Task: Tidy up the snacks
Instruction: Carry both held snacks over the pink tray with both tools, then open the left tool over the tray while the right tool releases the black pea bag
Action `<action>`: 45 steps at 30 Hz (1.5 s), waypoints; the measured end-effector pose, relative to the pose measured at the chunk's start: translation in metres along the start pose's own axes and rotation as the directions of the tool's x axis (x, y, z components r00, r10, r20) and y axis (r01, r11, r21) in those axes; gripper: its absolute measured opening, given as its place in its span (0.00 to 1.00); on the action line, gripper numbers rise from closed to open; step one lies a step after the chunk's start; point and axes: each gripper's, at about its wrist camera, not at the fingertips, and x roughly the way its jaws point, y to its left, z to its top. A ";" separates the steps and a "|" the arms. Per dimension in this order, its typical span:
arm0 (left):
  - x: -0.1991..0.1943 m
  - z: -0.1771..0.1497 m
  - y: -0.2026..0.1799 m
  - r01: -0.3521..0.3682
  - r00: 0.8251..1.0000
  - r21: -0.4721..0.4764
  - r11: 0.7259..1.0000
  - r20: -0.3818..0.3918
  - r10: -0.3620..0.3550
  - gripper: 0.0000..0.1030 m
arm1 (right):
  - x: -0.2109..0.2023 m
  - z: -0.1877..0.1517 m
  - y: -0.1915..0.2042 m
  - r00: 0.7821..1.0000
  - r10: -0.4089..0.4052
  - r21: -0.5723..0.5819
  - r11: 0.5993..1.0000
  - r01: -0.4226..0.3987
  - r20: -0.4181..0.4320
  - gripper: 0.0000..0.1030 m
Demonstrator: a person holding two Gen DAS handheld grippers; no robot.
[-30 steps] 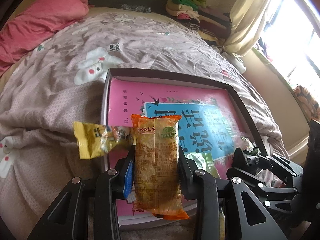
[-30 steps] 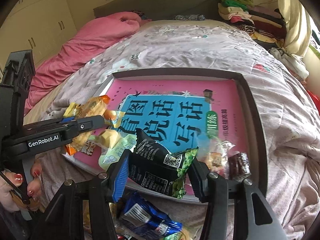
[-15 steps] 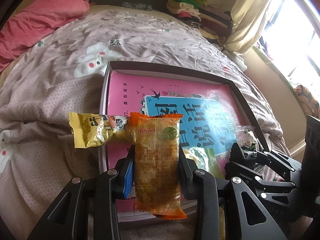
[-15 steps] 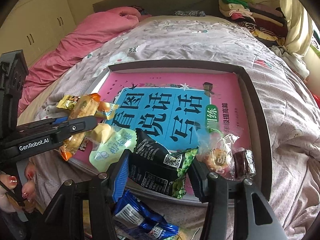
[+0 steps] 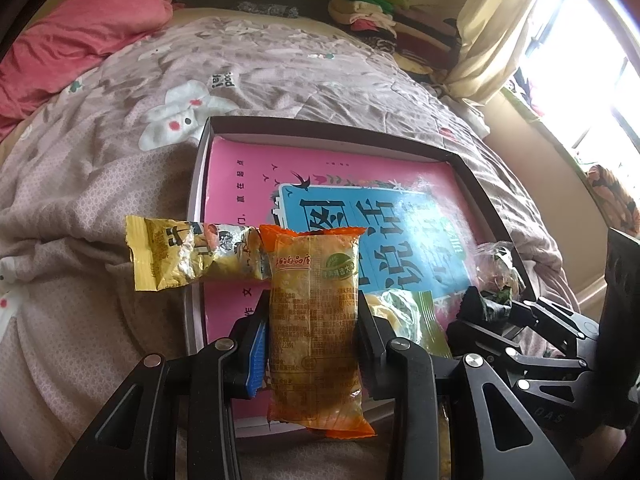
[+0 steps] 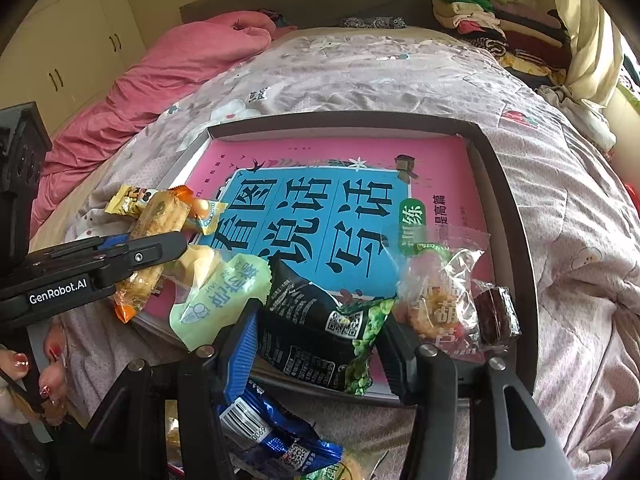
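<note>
My left gripper (image 5: 312, 320) is shut on an orange snack packet (image 5: 314, 320), held upright over the near left corner of the dark-rimmed tray (image 5: 320, 126). A yellow packet (image 5: 188, 256) sticks out leftward behind it. My right gripper (image 6: 320, 332) is shut on a black and green snack packet (image 6: 320, 328) over the tray's near edge (image 6: 512, 216). The left gripper (image 6: 152, 254) with the orange packet (image 6: 160, 216) shows in the right wrist view at left. A pale green packet (image 6: 216, 296), a clear wrapped snack (image 6: 440, 292) and a dark brown snack (image 6: 496, 312) lie in the tray.
A pink and blue book (image 6: 332, 208) lines the tray, which lies on a grey-pink quilt (image 5: 100, 184). A blue packet (image 6: 272, 436) lies below my right gripper, outside the tray. A pink blanket (image 6: 168, 76) and folded clothes (image 6: 480, 16) are at the far end of the bed.
Both grippers have moved slightly forward over the tray with their packets still held. The yellow packet has swung closer to level beside the orange one.
</note>
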 end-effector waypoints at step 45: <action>-0.016 0.001 -0.004 0.007 1.000 -0.024 1.000 -0.014 -0.007 0.59 | -0.034 -0.002 -0.011 0.999 -0.009 0.068 0.998 0.005 0.048 0.58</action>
